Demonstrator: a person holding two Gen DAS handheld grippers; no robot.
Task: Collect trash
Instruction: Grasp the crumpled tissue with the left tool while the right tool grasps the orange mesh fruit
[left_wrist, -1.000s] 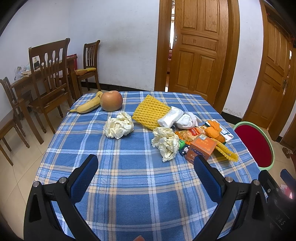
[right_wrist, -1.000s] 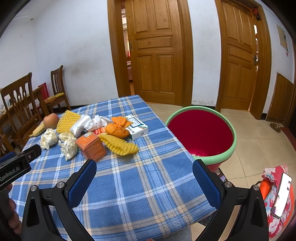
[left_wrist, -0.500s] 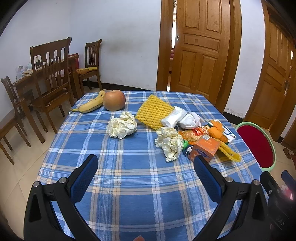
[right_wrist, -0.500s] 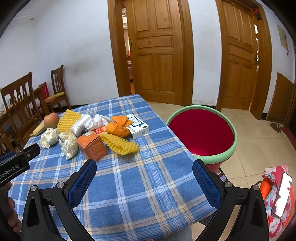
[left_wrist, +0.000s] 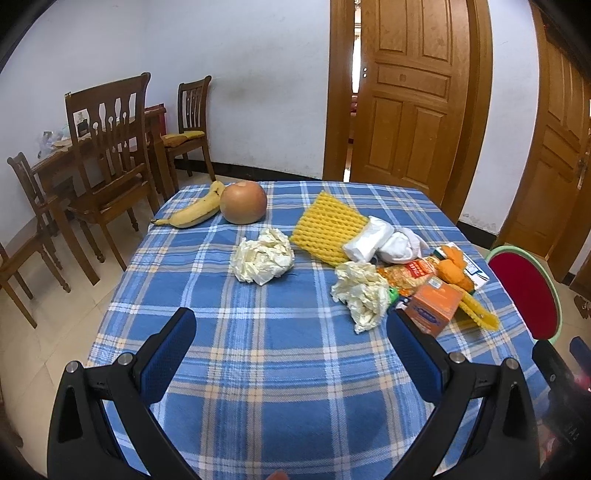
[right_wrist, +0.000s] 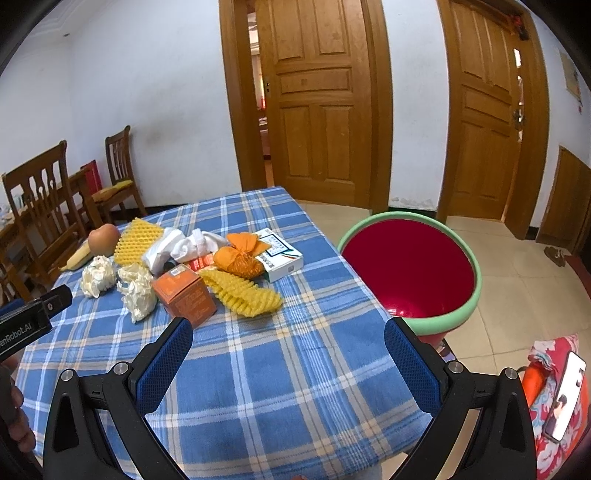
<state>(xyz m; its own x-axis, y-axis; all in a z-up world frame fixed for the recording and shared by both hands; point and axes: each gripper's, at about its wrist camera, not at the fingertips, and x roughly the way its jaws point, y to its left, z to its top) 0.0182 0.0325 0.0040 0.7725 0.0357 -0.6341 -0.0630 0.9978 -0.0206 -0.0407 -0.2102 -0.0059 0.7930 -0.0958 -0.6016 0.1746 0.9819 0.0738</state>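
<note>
Trash lies on the blue plaid table (left_wrist: 280, 369): two crumpled paper balls (left_wrist: 264, 256) (left_wrist: 360, 293), a yellow foam net (left_wrist: 327, 232), white wrappers (left_wrist: 384, 242), an orange box (left_wrist: 434, 304), a snack packet (left_wrist: 406, 273) and orange peel (left_wrist: 452, 267). My left gripper (left_wrist: 291, 354) is open and empty above the near table, short of the paper balls. My right gripper (right_wrist: 288, 360) is open and empty over the table's near right part, with the orange box (right_wrist: 184, 293) and a yellow net (right_wrist: 243, 293) ahead on the left. The red bin with a green rim (right_wrist: 410, 271) stands right of the table.
A banana (left_wrist: 192, 214) and an apple (left_wrist: 243, 202) lie at the far left of the table. Wooden chairs (left_wrist: 107, 162) and a second table stand on the left. Wooden doors (right_wrist: 317, 107) are behind. A white carton (right_wrist: 282, 258) lies beside the peel.
The left gripper has drifted slightly forward and left, so the trash sits a little nearer in its view. The right gripper has barely moved. Both stay open.
</note>
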